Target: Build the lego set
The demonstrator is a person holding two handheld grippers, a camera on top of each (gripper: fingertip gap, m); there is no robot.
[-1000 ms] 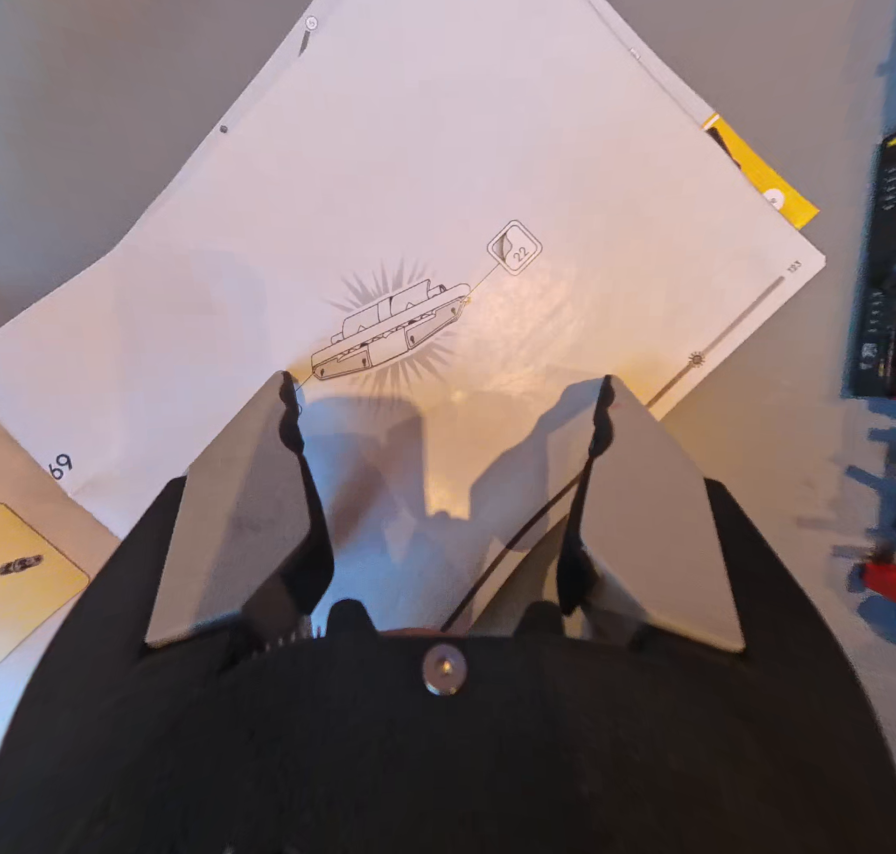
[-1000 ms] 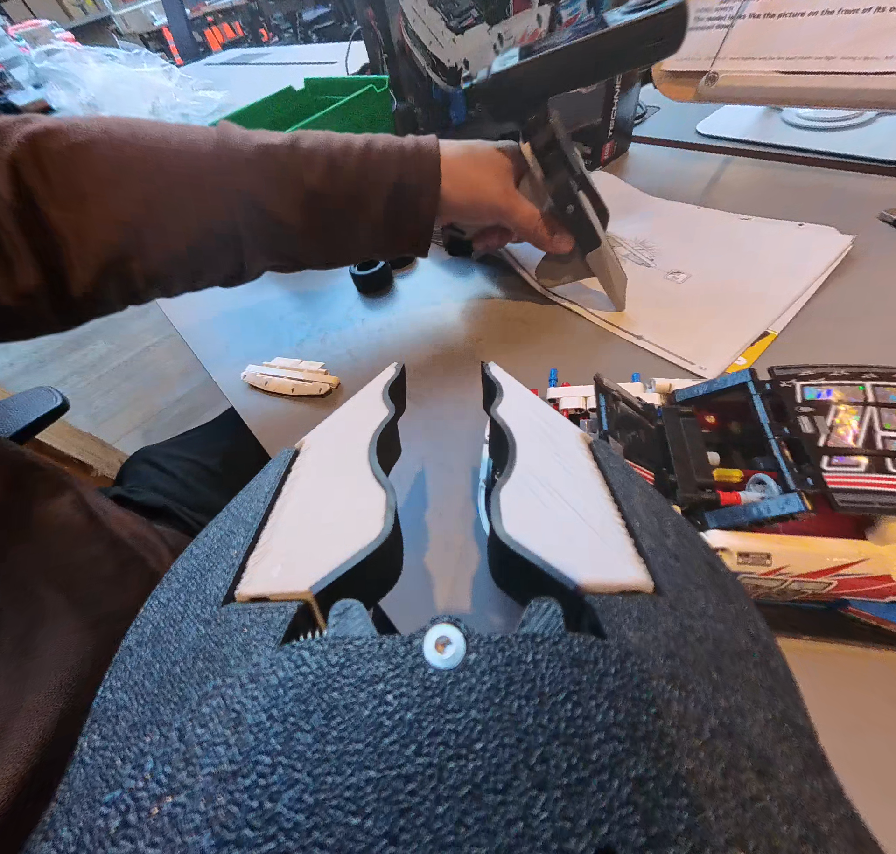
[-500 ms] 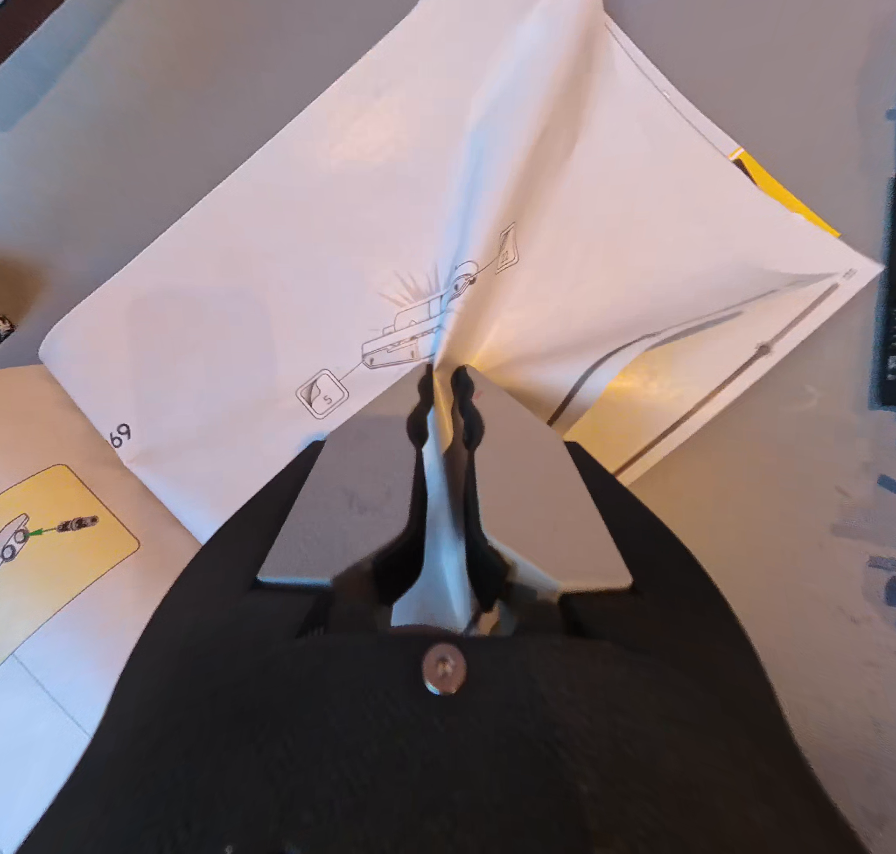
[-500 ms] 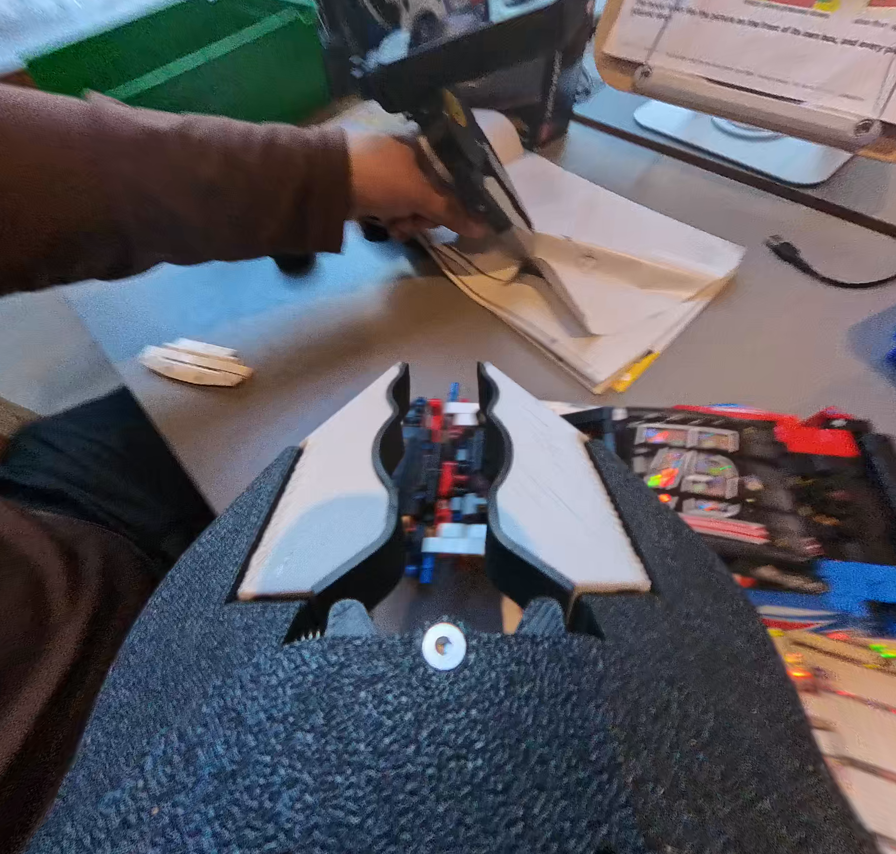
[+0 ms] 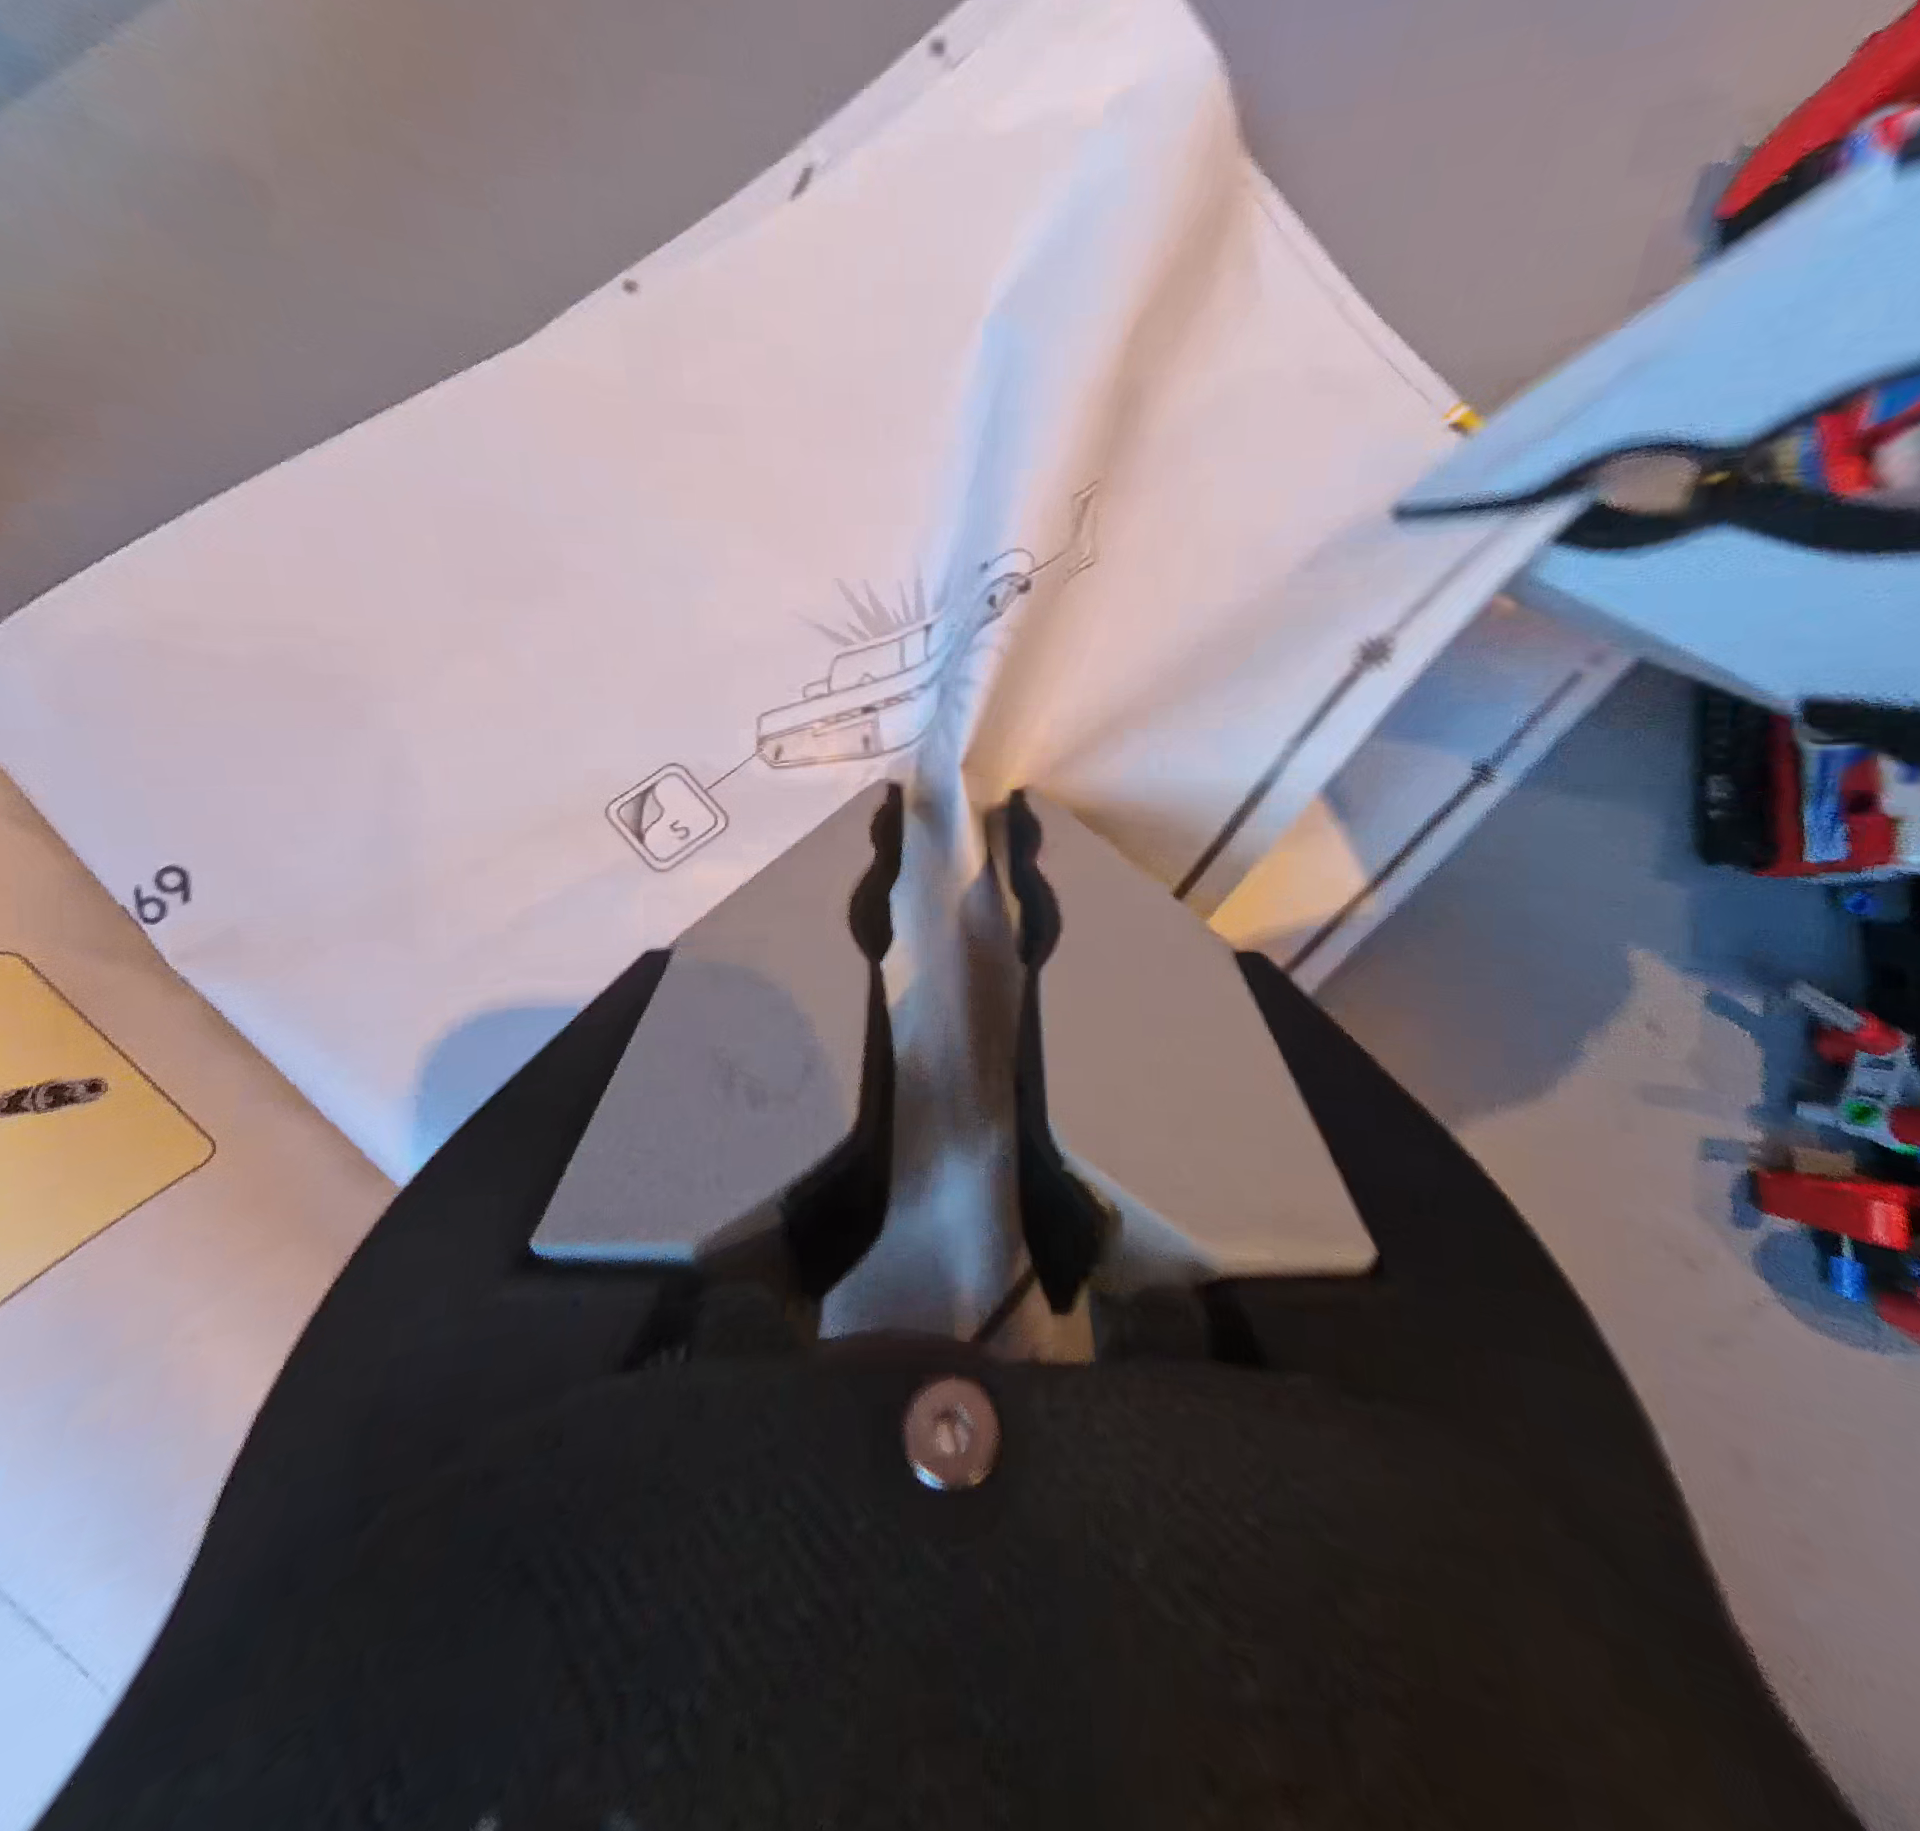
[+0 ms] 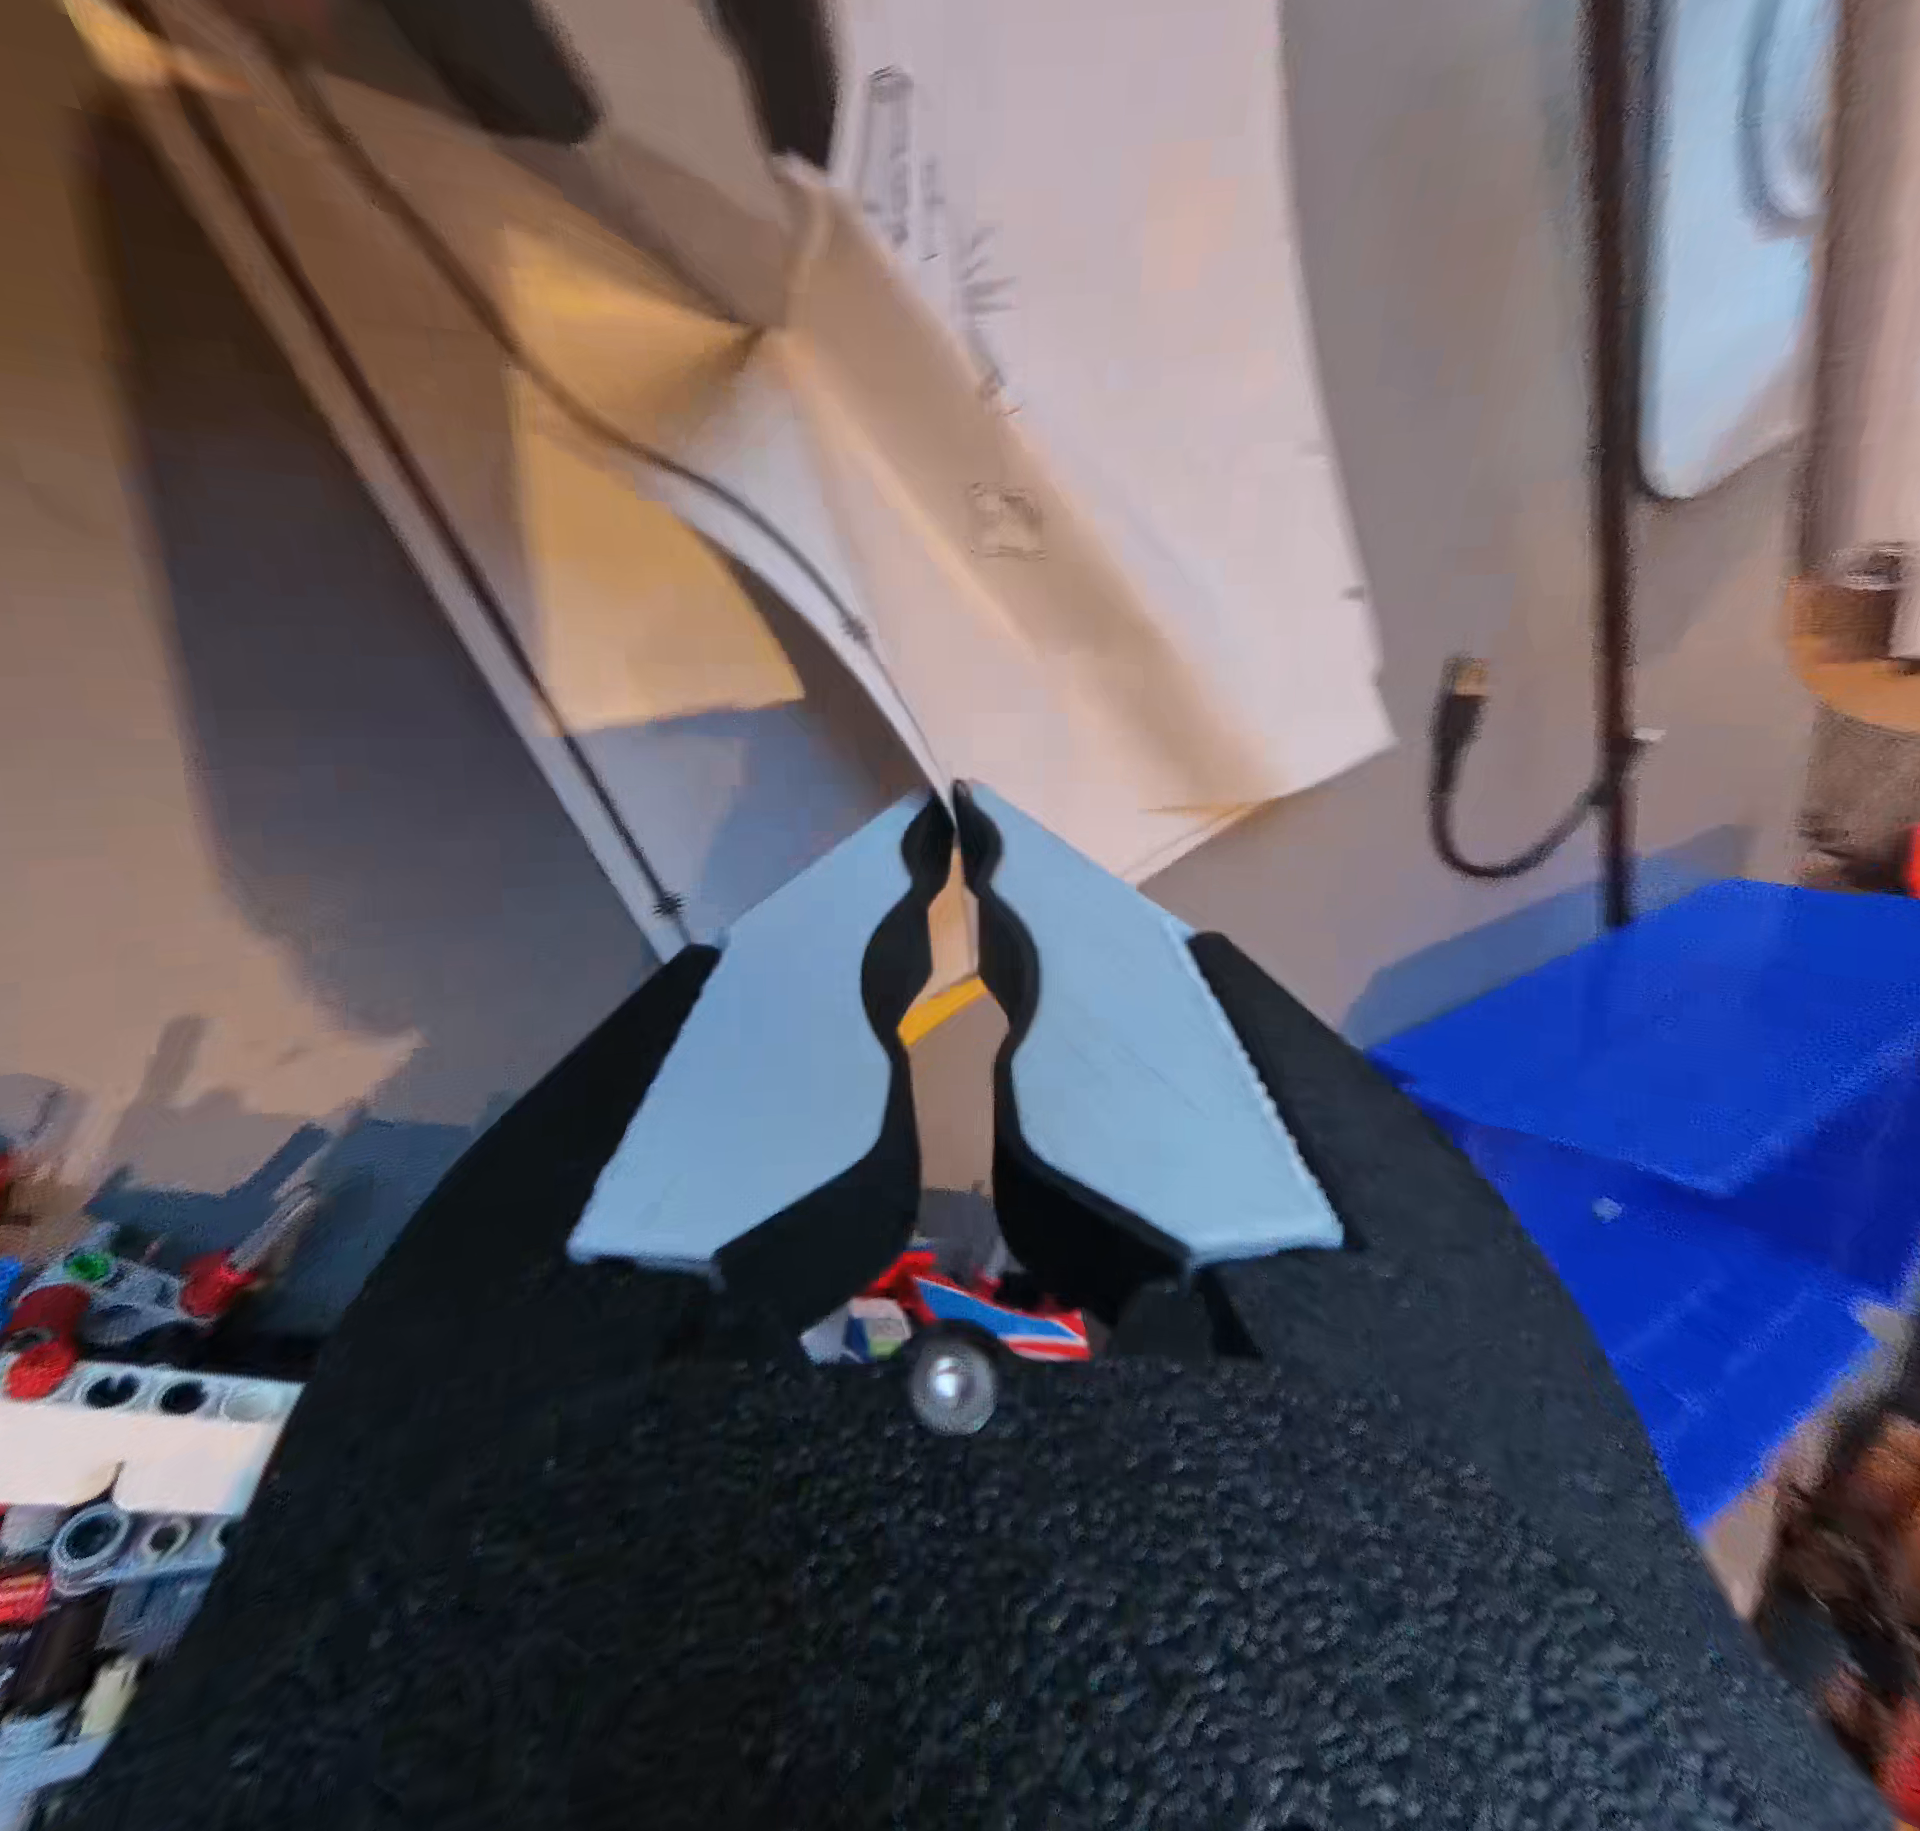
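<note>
The instruction booklet (image 5: 644,493) lies open on the grey table. My left gripper (image 5: 951,805) is shut on a bunched fold of its top white page (image 5: 940,971) and holds it raised. My right gripper (image 6: 953,799) is shut on the lifted page's outer edge (image 6: 1039,555). It also shows in the left wrist view (image 5: 1662,431), coming in from the right. The partly built red, black and white lego car (image 5: 1829,805) sits right of the booklet. Part of it shows under the right gripper (image 6: 997,1324).
Loose lego pieces and beams (image 6: 114,1386) lie at the lower left of the right wrist view. A blue bin (image 6: 1683,1106) stands to the right. A black cable with a plug (image 6: 1455,742) lies behind the booklet. My hands' fingertips stand some 9 cm from each other.
My right gripper swung from above the lego car to the booklet and closed on the page's edge. My left gripper closed on the page and lifted it, and its jaws now stand slightly wider.
</note>
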